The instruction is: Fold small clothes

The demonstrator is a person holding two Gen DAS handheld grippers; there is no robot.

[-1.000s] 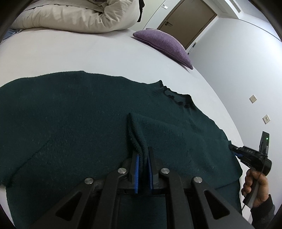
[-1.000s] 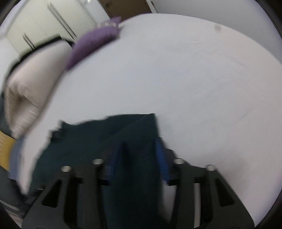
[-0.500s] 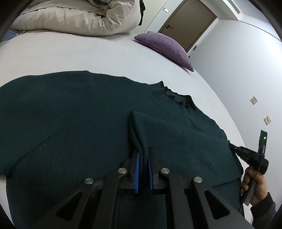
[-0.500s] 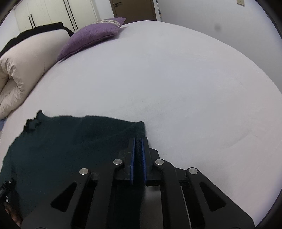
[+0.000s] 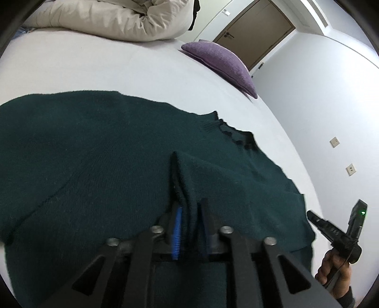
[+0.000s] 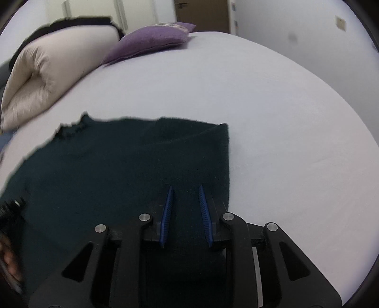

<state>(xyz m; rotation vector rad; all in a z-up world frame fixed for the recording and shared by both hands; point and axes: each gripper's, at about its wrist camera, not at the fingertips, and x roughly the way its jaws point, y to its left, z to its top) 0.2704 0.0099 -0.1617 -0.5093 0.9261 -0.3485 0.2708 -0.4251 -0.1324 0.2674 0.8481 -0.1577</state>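
A dark green knitted sweater (image 5: pixel 94 147) lies spread on a white bed (image 5: pixel 94 68), its neckline toward the far right. A sleeve is folded across its body. My left gripper (image 5: pixel 189 208) is shut on a pinched ridge of the sweater's sleeve fabric. My right gripper (image 6: pixel 184 189) is open just above the folded right edge of the sweater (image 6: pixel 142 161), with cloth lying between its blue pads (image 6: pixel 167 208) but not pinched. The right gripper also shows in the left wrist view (image 5: pixel 315 216), at the sweater's right edge.
A purple pillow (image 5: pixel 220 61) and a rolled cream duvet (image 5: pixel 118 19) lie at the far end of the bed. A brown door (image 5: pixel 255 30) and a white wall with sockets (image 5: pixel 334 142) stand beyond. White sheet lies to the right of the sweater (image 6: pixel 284 142).
My right gripper has opened and let go of the sweater's edge, which now lies flat. My left gripper stays shut on the fabric ridge and has hardly moved.
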